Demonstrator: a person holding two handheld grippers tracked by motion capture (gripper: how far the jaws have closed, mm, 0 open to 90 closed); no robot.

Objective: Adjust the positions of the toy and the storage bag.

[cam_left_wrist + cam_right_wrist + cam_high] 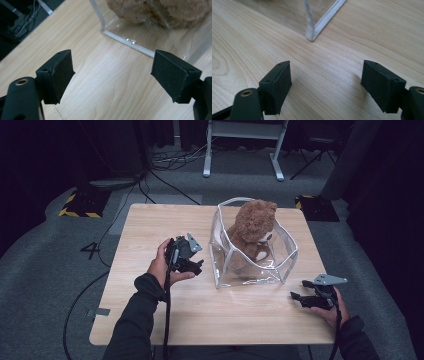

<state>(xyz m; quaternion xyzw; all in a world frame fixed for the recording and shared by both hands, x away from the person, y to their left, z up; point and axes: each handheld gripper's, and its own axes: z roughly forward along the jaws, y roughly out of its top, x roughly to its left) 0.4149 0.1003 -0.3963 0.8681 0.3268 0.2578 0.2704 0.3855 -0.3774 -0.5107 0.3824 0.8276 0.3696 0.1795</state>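
Surface: light wooden table [150,230].
Contents: brown teddy bear [254,227] inside clear plastic bag [280,270].
Left gripper [197,266]: jaws apart, empty.
Right gripper [298,295]: jaws apart, empty.

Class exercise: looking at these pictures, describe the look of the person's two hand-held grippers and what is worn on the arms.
Both the left gripper and the right gripper are black, each topped by a grey three-cornered plate, with a black cable trailing back along the arm. Their fingers are wedge-shaped blocks faced with flat matte pads, and a brass-coloured ring sits near the base. The sleeves are dark and long.
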